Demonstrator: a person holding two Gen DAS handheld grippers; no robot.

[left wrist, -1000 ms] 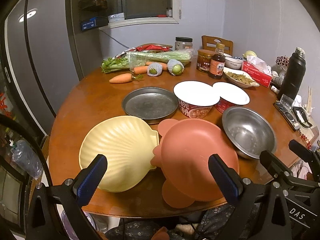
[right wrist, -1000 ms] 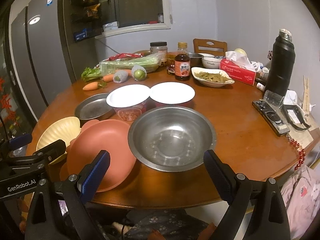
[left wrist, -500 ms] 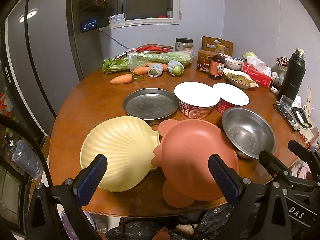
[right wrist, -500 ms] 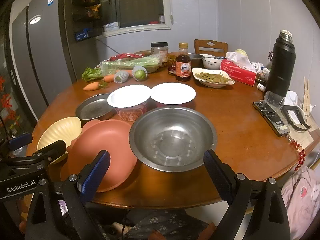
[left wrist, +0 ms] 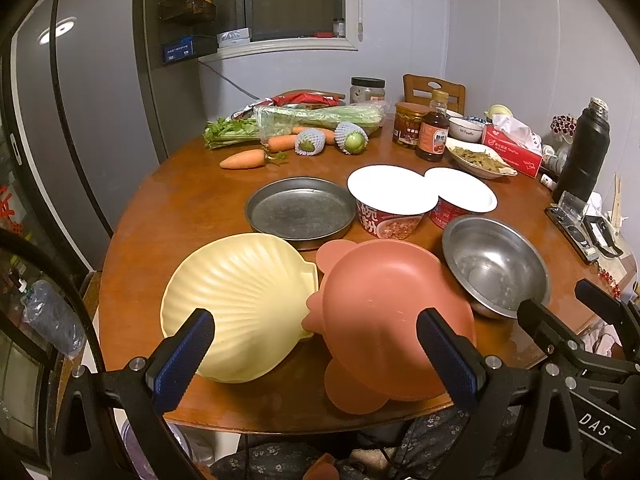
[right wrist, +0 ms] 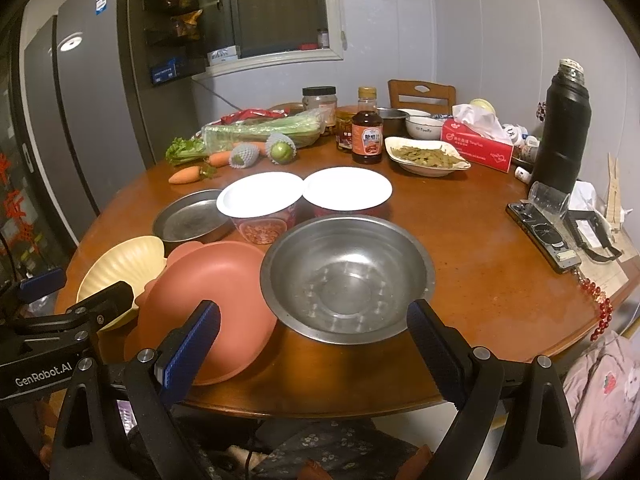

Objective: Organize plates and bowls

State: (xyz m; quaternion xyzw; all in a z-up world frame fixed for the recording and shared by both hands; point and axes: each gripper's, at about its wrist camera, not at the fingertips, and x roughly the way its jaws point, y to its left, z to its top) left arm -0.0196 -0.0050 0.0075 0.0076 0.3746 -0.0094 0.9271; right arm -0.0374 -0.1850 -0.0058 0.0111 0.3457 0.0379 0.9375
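A round wooden desk (right wrist: 472,280) carries two carrots (left wrist: 243,159) beside bagged celery (left wrist: 316,117) and two green fruits in foam netting (right wrist: 281,149) at its far left. Behind two white-lidded instant noodle cups (right wrist: 261,205) stand a dark sauce bottle (right wrist: 367,132), a jar (left wrist: 407,124), a dish of greens (right wrist: 425,156) and a red tissue box (right wrist: 478,144). At the right edge are a tall black flask (right wrist: 563,128), a flat black device (right wrist: 544,236) and red beads (right wrist: 600,308); a grey fridge (left wrist: 80,120) and a wooden chair (right wrist: 421,94) stand beyond the desk.
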